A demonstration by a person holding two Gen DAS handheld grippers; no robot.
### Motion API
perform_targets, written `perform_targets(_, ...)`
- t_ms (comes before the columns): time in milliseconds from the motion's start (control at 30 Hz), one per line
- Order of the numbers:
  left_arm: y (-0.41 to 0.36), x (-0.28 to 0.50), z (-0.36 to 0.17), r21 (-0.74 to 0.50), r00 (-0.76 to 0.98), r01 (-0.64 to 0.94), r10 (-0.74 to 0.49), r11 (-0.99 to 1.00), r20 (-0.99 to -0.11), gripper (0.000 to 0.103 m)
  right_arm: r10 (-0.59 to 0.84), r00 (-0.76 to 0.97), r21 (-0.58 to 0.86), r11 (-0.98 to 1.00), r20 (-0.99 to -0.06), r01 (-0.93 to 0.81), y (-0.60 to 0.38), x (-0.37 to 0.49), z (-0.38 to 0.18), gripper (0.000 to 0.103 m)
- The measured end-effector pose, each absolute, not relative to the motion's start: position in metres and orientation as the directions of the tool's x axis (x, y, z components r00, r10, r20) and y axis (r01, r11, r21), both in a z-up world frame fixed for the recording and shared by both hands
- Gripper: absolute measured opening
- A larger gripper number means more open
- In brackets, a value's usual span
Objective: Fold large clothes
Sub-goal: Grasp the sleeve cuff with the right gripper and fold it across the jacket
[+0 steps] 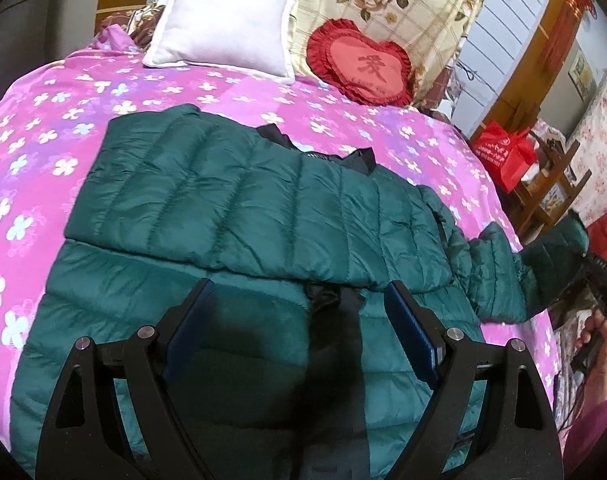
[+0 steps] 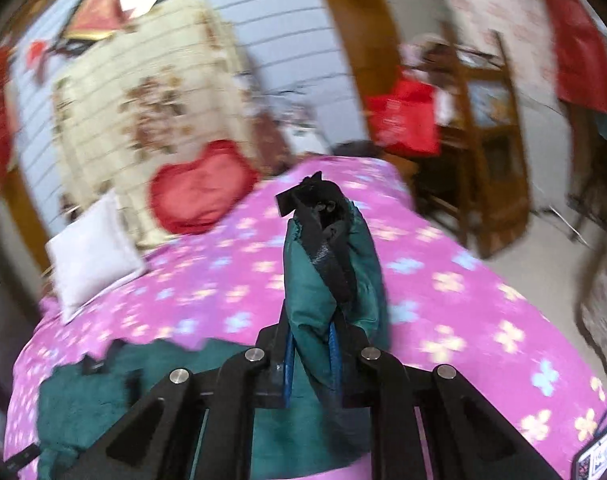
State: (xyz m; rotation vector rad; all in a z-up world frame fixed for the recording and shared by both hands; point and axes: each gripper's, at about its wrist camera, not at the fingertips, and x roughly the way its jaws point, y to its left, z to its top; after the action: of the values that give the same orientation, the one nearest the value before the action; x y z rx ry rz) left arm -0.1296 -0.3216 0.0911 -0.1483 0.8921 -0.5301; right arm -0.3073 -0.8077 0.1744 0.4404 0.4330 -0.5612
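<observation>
Lying across the pink flower-print bedspread [image 1: 231,92], the dark green quilted puffer jacket [image 1: 207,200] has one sleeve folded over its body. The right gripper [image 2: 312,344] is clenched on the other sleeve's black-trimmed cuff [image 2: 327,264], lifting it. The left gripper [image 1: 299,304] hovers released above the jacket, below a white pillow [image 1: 223,36] and red heart cushion [image 1: 363,64].

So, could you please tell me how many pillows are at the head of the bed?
2: a white pillow lies at the left on the pink floral bedspread, and a red heart-shaped pillow leans to its right. Others may be hidden behind the floral quilt.
</observation>
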Motion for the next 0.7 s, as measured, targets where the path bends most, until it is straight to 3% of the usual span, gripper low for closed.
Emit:
perform_targets(333,-0.296,-0.124,0.097,-0.346,0.537,0.354,-0.491,0.869,-0.686,0.086,-0.092,0.849,0.334,0.893,-0.521,0.302,-0.697,-0.231,0.191,0.014)
perform_targets(700,-0.277,-0.108,0.092,-0.389,0.537,0.312,-0.498,0.867,-0.68,0.086,0.163,0.789,0.368,0.926,-0.592,0.085,-0.562,-0.136,0.132,0.014)
